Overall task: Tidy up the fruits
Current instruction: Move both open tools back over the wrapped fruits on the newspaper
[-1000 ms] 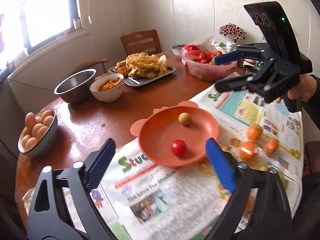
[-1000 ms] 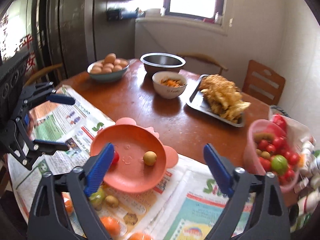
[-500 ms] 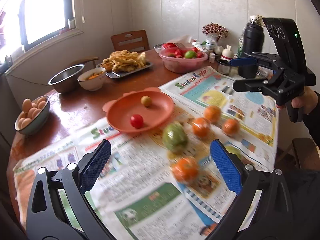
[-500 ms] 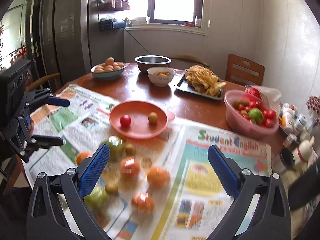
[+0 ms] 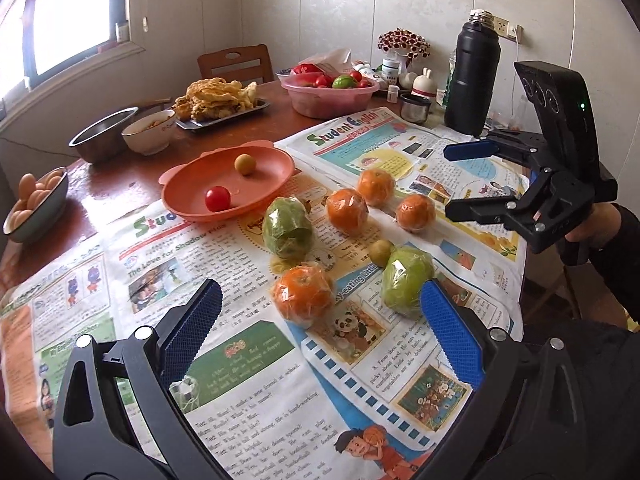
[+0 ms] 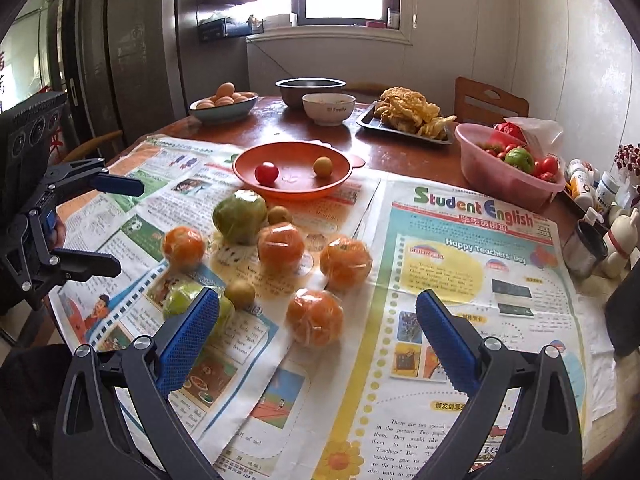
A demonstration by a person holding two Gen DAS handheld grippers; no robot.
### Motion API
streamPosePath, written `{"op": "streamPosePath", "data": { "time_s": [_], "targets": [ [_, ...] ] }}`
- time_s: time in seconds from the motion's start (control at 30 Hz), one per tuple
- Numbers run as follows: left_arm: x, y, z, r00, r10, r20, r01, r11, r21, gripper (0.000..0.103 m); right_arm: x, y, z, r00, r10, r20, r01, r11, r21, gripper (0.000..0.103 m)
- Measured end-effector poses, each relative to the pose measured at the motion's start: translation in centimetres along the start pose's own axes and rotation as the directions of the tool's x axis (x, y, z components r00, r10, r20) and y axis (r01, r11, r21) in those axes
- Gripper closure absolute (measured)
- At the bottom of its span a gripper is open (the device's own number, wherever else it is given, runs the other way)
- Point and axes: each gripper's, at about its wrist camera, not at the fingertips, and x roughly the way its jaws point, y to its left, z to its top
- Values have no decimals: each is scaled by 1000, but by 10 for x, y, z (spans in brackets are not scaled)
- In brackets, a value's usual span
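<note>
Left gripper (image 5: pixel 316 328) is hovering low in the left wrist view with its blue pads spread wide and nothing between them; the nearest wrapped orange (image 5: pixel 303 295) is sitting just beyond the gap, untouched. Right gripper (image 6: pixel 316 328) is likewise standing released at the bottom of its own view, jaws wide apart and empty, with another wrapped orange (image 6: pixel 315 317) lying ahead of the gap.

Fruit is lying loose on the newspaper (image 5: pixel 248 364) across the centre of both frames. In the left wrist view, three more wrapped oranges are sitting in a loose row right of centre (image 5: pixel 347 211), (image 5: pixel 375 186), (image 5: pixel 415 212). One wrapped green fruit (image 5: pixel 288 227) is resting left of them, just below the plate; a second green fruit (image 5: pixel 406 280) is lying lower right, partly behind the left gripper's right pad (image 5: pixel 452 340). A small yellowish fruit (image 5: pixel 380 251) is sitting touching or just beside that second green one.

The orange plate (image 5: pixel 192 196) is sitting upper left of centre, half on the newspaper, holding a red cherry tomato (image 5: pixel 217 199) and a small yellow fruit (image 5: pixel 245 163), well apart.

A pink basin (image 6: pixel 480 168) of tomatoes is standing at the upper right of the right wrist view. A hand (image 5: pixel 592 228) is gripping the right gripper's handle at the right edge of the left wrist view.
</note>
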Motion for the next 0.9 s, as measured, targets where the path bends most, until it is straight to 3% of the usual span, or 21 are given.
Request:
{"op": "streamPosePath", "data": {
  "time_s": [0.7, 0.9],
  "targets": [
    [37, 17, 6, 998, -47, -51, 47, 999, 14, 10, 26, 1, 1, 998, 47, -40, -48, 999, -21, 4],
    [41, 22, 7, 993, -102, -58, 103, 995, 9, 10, 32, 0, 0, 994, 89, -60, -90, 996, -18, 4]
  ]
}}
